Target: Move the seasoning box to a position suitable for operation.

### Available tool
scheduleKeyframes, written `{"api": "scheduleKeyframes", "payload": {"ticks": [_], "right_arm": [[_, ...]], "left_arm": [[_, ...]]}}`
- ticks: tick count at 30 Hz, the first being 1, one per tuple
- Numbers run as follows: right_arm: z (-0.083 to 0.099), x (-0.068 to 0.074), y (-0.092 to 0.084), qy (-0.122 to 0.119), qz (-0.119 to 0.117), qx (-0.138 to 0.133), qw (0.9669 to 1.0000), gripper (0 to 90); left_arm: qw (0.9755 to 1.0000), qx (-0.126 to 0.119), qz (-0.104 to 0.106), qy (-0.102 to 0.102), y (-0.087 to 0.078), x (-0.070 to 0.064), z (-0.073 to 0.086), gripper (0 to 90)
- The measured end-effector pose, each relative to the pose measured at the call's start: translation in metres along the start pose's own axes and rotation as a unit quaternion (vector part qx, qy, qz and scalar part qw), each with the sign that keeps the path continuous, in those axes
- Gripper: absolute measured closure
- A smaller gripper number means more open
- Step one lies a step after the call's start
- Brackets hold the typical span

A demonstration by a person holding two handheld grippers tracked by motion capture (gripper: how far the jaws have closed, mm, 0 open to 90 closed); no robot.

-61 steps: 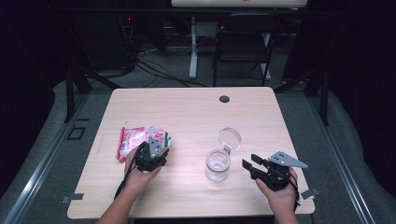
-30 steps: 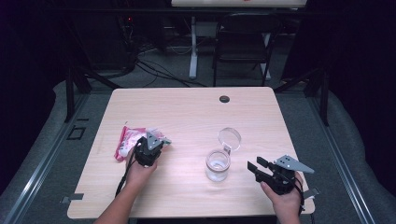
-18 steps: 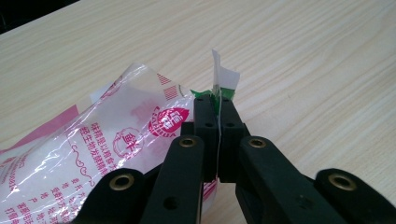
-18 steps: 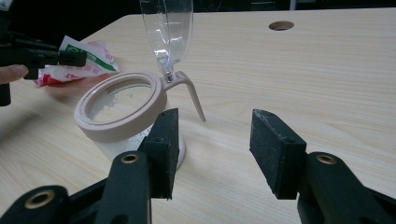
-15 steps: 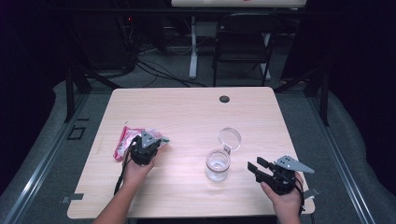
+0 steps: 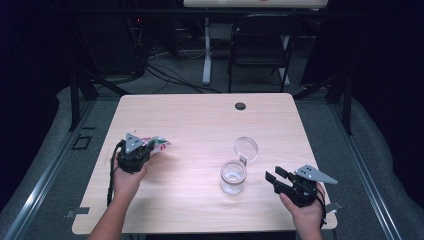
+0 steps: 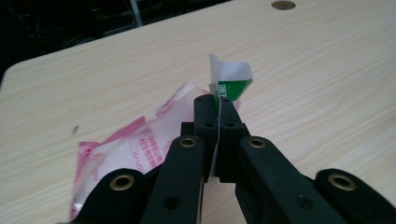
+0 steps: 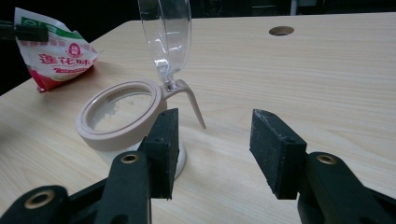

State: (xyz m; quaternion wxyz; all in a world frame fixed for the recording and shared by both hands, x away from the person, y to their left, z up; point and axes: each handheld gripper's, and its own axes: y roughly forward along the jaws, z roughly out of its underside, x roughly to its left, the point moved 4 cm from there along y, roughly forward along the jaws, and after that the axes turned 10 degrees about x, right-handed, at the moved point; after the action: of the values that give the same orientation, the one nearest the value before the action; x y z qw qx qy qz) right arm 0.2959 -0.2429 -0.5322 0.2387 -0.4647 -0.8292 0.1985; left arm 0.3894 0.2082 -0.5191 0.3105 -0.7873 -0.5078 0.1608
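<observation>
Over at the table's point(image 6: 200, 115) left side, the left gripper point(image 6: 150, 148) has its jaws clamped on the top edge of the pink-and-green packet point(image 7: 140, 140). Meanwhile the right gripper point(image 8: 212, 149) holds nothing, jaws spread wide just beside the open-lidded jar point(image 6: 233, 176).

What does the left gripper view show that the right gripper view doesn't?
Left gripper view alone: the left gripper, jaws shut on the packet's green-and-white edge. Right gripper view alone: the right gripper, jaws open and empty, beside a jar holding white powder, its clear lid flipped up. Both share the packet, the table and its hole.
</observation>
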Motion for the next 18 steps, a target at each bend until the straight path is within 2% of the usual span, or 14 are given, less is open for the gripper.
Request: {"api": "scheduleKeyframes", "payload": {"ticks": [4,5,6,14,18], "right_arm": [[-0.002,-0.001,0.003,0.006,-0.007,-0.004,0.9999,52.4],[-0.003,-0.001,0.004,0.006,-0.01,-0.005,0.9999,52.4],[-0.004,-0.001,0.005,0.003,-0.009,-0.003,0.9999,52.4],[-0.007,0.002,0.01,-0.001,-0.017,-0.002,0.9999,52.4],[-0.008,0.002,0.012,-0.001,-0.02,-0.001,0.9998,52.4]], "left_arm": [[1.0,0.001,-0.006,-0.004,-0.012,0.014,-0.006,90.0],[1.0,0.001,-0.006,-0.004,-0.012,0.014,-0.006,90.0],[0.9999,-0.001,-0.007,-0.009,-0.018,0.021,-0.01,90.0],[0.9995,-0.014,-0.018,-0.02,-0.035,0.04,-0.027,90.0],[0.9988,-0.027,-0.022,-0.036,-0.042,0.05,-0.036,90.0]]}}
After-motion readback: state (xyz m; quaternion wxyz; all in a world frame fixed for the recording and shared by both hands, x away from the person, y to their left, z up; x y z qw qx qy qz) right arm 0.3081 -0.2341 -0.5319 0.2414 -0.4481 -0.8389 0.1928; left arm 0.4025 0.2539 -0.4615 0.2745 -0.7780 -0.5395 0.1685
